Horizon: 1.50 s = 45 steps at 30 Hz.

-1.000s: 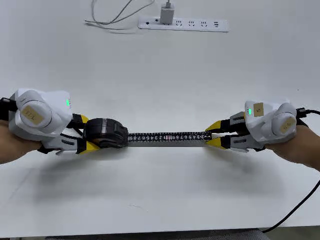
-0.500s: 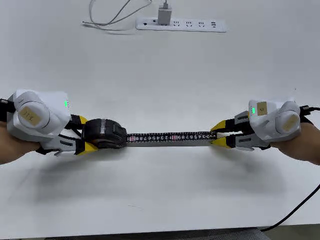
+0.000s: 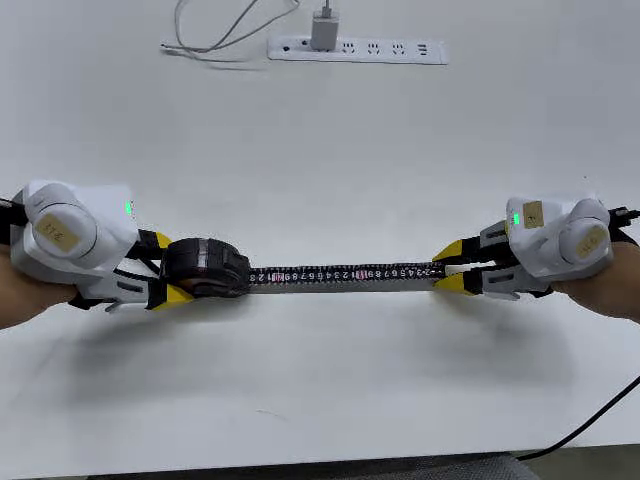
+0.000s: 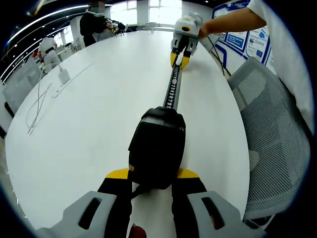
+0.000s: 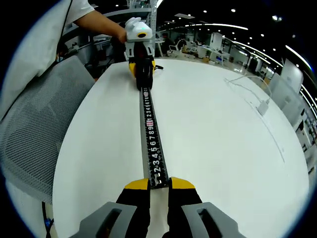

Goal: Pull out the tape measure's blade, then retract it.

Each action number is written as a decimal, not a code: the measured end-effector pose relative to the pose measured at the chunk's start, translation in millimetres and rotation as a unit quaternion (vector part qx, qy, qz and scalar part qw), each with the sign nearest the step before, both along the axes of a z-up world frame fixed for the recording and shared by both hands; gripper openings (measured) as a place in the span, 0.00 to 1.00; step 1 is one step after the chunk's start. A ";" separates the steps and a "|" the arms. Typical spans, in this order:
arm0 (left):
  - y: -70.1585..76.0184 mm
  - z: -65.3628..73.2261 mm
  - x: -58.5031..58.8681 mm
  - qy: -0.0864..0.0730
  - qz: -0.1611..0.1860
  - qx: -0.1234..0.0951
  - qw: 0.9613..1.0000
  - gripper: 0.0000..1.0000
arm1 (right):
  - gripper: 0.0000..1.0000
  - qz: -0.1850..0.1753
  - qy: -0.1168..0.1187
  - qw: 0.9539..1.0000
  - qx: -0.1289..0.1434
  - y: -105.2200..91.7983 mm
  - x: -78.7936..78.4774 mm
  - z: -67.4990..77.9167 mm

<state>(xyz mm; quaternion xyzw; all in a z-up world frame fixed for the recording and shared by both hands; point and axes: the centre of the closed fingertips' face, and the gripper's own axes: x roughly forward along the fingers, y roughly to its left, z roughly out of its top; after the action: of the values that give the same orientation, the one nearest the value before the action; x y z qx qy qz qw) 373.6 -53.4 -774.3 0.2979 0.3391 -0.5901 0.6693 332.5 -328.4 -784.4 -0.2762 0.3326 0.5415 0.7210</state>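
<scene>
So the left gripper (image 3: 171, 268) is clamping the tape measure (image 3: 207, 267) mid-left. Mid-right, the right gripper (image 3: 451, 268) is pinching the blade (image 3: 340, 273) by its tip.

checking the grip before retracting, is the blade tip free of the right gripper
No, the right gripper has its yellow-tipped fingers shut on the end of the blade.

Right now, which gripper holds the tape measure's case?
The left gripper: it clamps the black case, while the right gripper pinches only the end of the pulled-out blade.
</scene>
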 end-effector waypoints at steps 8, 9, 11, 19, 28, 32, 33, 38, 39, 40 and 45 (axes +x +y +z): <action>-0.5 0.3 -0.2 -0.001 -0.001 0.000 1.000 0.26 | 0.08 0.000 0.008 1.000 -0.010 -5.6 -1.6 -2.2; -0.7 0.4 -0.2 -0.001 -0.001 0.000 1.000 0.26 | 0.09 0.001 0.008 1.000 -0.012 -5.7 -1.5 -2.8; -0.8 0.5 -0.1 -0.001 0.000 0.000 1.000 0.26 | 0.09 0.001 0.009 1.000 -0.014 -4.9 -1.7 -3.8; -2.8 0.8 1.1 -0.001 0.005 -0.001 1.000 0.26 | 0.09 0.005 0.018 1.000 -0.019 -4.1 -1.7 -4.0; -3.6 1.4 0.8 0.001 0.009 0.001 1.000 0.26 | 0.10 0.017 0.028 0.999 -0.036 -3.7 -1.8 -5.5; -3.4 1.5 0.9 0.001 0.011 0.002 1.000 0.27 | 0.10 0.020 0.031 0.999 -0.040 -3.9 -1.9 -5.8; -3.5 1.6 0.9 0.002 0.010 0.001 1.000 0.27 | 0.10 0.021 0.030 0.998 -0.041 -4.1 -1.9 -5.9; -3.8 1.7 0.7 0.004 0.011 0.000 1.000 0.27 | 0.11 0.020 0.030 0.999 -0.041 -4.3 -2.2 -5.8; -3.8 1.7 0.7 0.004 0.010 0.000 1.000 0.27 | 0.11 0.020 0.029 0.998 -0.042 -4.4 -2.1 -5.7; -3.8 1.6 0.8 0.004 0.010 -0.001 1.000 0.27 | 0.11 0.019 0.030 0.998 -0.042 -4.5 -2.2 -5.8; -3.8 1.7 0.5 0.006 0.009 0.000 1.000 0.27 | 0.11 0.016 0.032 0.998 -0.044 -5.1 -2.2 -6.1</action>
<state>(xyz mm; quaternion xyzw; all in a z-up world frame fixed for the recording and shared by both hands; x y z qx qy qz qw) 374.1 -57.2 -772.6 0.2911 0.3459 -0.5859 0.6726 330.3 -333.5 -790.4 -0.2956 0.3750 0.5463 0.6881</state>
